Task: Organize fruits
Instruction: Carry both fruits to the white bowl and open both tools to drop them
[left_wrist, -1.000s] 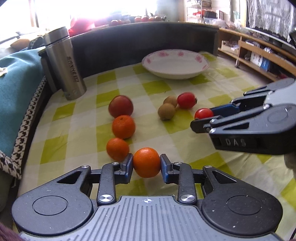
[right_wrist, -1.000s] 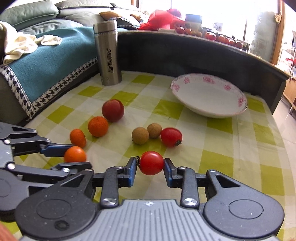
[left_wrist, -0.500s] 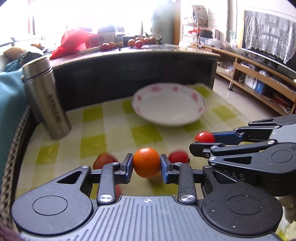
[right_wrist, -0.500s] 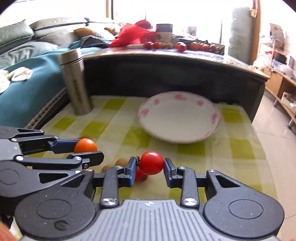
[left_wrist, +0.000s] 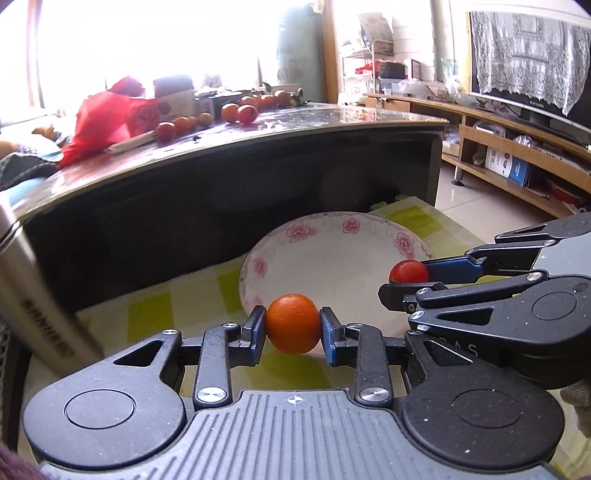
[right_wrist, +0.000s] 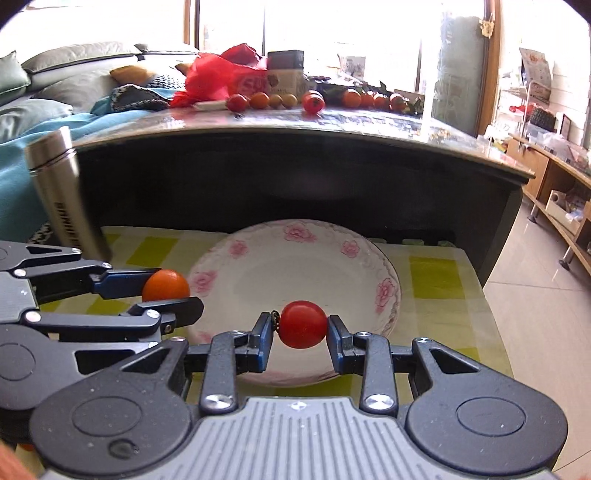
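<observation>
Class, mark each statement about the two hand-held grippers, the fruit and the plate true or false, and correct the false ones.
1. The left hand-held gripper is shut on an orange. True.
2. The right hand-held gripper holds nothing. False: it is shut on a tomato.
3. The plate already holds several fruits. False: no fruit lies in it.
4. The plate has a pink flower pattern round its rim. True.
5. The metal flask stands inside the plate. False: it stands on the checked cloth, to the plate's left.
</observation>
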